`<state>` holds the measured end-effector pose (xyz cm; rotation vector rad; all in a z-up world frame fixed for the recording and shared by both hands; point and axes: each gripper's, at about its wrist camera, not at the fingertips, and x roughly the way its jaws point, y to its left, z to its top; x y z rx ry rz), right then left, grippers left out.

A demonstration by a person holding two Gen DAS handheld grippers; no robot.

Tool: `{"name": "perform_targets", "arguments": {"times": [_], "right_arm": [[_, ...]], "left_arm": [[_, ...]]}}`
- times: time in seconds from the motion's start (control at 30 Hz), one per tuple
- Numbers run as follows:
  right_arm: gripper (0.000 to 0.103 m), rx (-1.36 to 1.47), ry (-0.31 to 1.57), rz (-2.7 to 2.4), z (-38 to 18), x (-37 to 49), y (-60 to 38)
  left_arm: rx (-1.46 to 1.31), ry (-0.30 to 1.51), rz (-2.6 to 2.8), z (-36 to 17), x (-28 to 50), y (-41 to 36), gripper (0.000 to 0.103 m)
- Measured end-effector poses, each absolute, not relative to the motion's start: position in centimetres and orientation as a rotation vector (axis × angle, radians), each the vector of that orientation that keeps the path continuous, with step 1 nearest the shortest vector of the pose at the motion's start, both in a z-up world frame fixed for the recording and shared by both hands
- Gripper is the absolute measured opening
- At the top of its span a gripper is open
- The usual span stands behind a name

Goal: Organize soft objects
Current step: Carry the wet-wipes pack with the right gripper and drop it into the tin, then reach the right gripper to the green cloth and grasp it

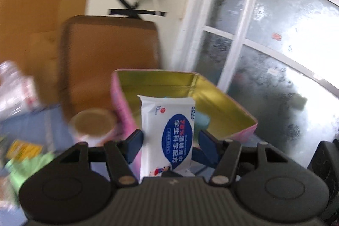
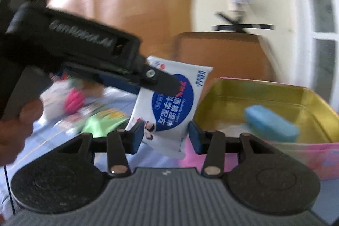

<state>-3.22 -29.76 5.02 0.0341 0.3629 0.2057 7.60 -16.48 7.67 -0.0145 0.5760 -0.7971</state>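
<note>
wet wipes pack (image 1: 169,132), white with a blue oval label, is held upright in the air in front of the open pink tin (image 1: 233,103), whose inside is gold. left hand-held gripper (image 1: 170,144) is clamped on the pack's lower half, one blue pad at each side. a blue sponge (image 2: 271,123) lies inside the tin. right hand-held gripper (image 2: 164,137) sits with its pads parted just below the pack, seemingly not pressing it, though blur limits certainty. green cloth (image 2: 99,123) and a pink item (image 2: 74,101) lie on the blue-covered worktop (image 2: 118,99); a beige-lidded cup (image 1: 93,124) stands beside the tin.
</note>
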Motion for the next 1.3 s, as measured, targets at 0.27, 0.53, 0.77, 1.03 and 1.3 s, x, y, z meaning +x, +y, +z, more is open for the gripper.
{"name": "perform_targets", "arguments": {"times": [0.27, 0.53, 0.77, 1.03, 1.3], "right_arm": [[0.061, 0.074, 0.356, -0.121, 4.2, 0.3, -36.5], [0.061, 0.214, 0.289, -0.119, 4.3, -1.4, -37.9], [0.061, 0.086, 0.326, 0.228, 5.8, -0.7, -29.0], [0.061, -0.185, 0.512, 0.569, 2.8, 3.8, -16.7], [0.03, -0.237, 0.668, 0.545, -0.9, 7.7, -13.0]], "left_arm": [[0.01, 0.626, -0.782, 5.0, 10.7, -24.0, 0.061], [-0.166, 0.573, -0.719, 4.8, 9.1, -15.3, 0.063], [-0.303, 0.523, -0.525, 3.9, 5.7, -0.8, 0.063], [-0.218, 0.514, -0.125, 3.2, -3.7, 17.4, 0.063], [-0.206, 0.527, 0.11, 4.1, -10.7, 24.4, 0.066]]}}
